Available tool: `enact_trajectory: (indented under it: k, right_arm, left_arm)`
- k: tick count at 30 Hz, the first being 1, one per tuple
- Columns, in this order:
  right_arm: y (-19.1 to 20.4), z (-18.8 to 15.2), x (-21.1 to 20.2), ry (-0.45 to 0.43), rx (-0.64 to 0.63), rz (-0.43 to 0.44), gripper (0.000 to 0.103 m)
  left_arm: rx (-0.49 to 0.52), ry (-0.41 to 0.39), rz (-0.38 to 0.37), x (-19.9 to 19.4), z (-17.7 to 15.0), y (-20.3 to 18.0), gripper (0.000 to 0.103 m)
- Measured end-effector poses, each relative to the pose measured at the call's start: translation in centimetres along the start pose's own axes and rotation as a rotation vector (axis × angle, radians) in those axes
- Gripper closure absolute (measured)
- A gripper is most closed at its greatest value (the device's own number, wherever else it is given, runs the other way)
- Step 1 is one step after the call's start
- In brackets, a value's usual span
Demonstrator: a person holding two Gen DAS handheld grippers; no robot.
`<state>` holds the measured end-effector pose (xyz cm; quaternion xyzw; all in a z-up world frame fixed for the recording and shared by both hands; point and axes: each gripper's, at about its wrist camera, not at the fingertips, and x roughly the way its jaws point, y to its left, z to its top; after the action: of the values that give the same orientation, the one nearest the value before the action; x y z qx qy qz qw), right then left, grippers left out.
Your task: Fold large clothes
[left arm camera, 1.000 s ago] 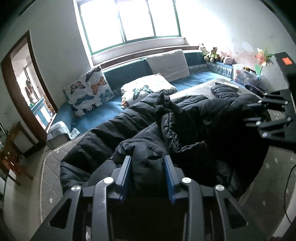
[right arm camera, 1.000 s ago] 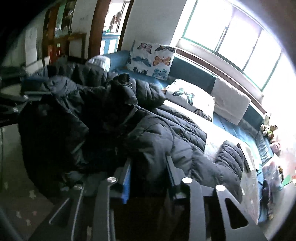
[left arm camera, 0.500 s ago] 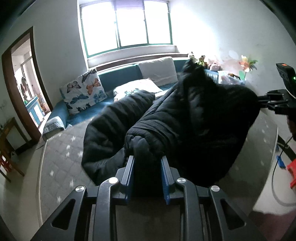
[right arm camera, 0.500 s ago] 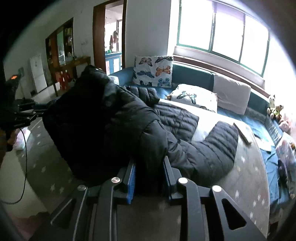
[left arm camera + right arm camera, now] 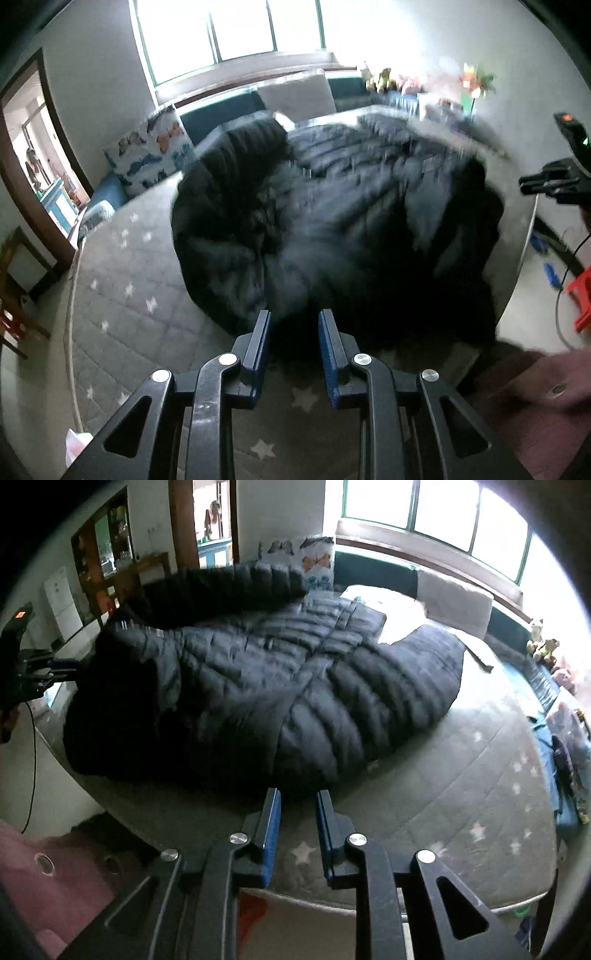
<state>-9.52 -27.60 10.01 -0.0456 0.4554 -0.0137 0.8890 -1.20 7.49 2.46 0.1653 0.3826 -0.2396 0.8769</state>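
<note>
A large black puffer jacket [image 5: 280, 686] lies spread flat on the grey star-patterned mattress [image 5: 461, 794]; it also shows, blurred, in the left wrist view [image 5: 332, 221]. My left gripper [image 5: 293, 325] is open and empty, its blue pads just short of the jacket's near edge. My right gripper [image 5: 297, 801] is open and empty at the jacket's other near edge. Each gripper shows at the side of the other's view, the right one [image 5: 554, 181] and the left one [image 5: 33, 664].
A blue sofa with butterfly cushions [image 5: 147, 151] and a grey cushion [image 5: 454, 602] runs under the window. Soft toys [image 5: 543, 642] and clutter sit at the far right. A red stool [image 5: 580, 299] and cable lie on the floor. A doorway [image 5: 33, 177] is at the left.
Both grippers held the jacket lifted in the air; now they have let go and pulled back, and the jacket lies spread flat on the mattress.
</note>
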Motion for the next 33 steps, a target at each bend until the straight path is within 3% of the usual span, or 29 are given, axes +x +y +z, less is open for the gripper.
enact_trajectory:
  k: [2, 4, 5, 6, 10, 15, 18, 22, 24, 26, 28, 31, 33]
  right_arm:
    - [-0.2, 2.2, -0.8, -0.029, -0.017, 0.003, 0.077]
    - [0.2, 3.5, -1.0, -0.055, -0.032, 0.014, 0.060]
    - [0.3, 4.6, -0.8, -0.069, -0.037, 0.032, 0.043]
    - [0.5, 5.8, -0.4, -0.090, -0.041, 0.045, 0.034]
    - [2.0, 10.3, 3.5, -0.088, -0.087, 0.120, 0.034]
    - [4.3, 13.0, 9.5, -0.011, -0.113, 0.206, 0.034]
    - [5.9, 12.8, 12.5, 0.057, -0.123, 0.274, 0.034]
    - [7.5, 10.0, 14.5, 0.147, -0.165, 0.305, 0.034]
    - [7.9, 7.6, 15.9, 0.205, -0.187, 0.303, 0.034]
    - [8.2, 5.4, 17.3, 0.239, -0.203, 0.276, 0.034]
    - [8.6, 4.5, 17.1, 0.198, -0.234, 0.260, 0.034]
    - [9.1, 5.1, 16.4, 0.229, -0.272, 0.238, 0.034]
    - [9.1, 6.2, 15.2, 0.197, -0.303, 0.218, 0.034]
  left_arm:
    - [-0.007, -0.062, -0.014, -1.5, 2.2, 0.5, 0.075]
    - [-0.015, -0.105, -0.025, -2.4, 4.3, 0.7, 0.075]
    - [-0.024, -0.120, -0.037, -2.6, 5.4, 0.8, 0.074]
    - [-0.032, -0.127, -0.057, -2.3, 6.5, 1.0, 0.074]
    - [-0.035, -0.094, -0.084, 0.8, 10.7, 0.9, 0.074]
    - [-0.042, 0.028, -0.157, 7.9, 14.0, 0.5, 0.074]
    - [-0.004, 0.118, -0.160, 11.7, 13.2, -0.5, 0.074]
    - [0.053, 0.215, -0.207, 14.1, 9.0, -2.2, 0.074]
    - [0.058, 0.240, -0.228, 14.9, 6.6, -2.5, 0.065]
    - [0.067, 0.220, -0.223, 15.5, 4.9, -2.7, 0.063]
    - [0.063, 0.204, -0.219, 15.1, 4.6, -2.6, 0.062]
    - [0.011, 0.232, -0.233, 14.4, 5.6, -1.8, 0.062]
    - [0.014, 0.212, -0.235, 13.1, 6.8, -1.6, 0.062]
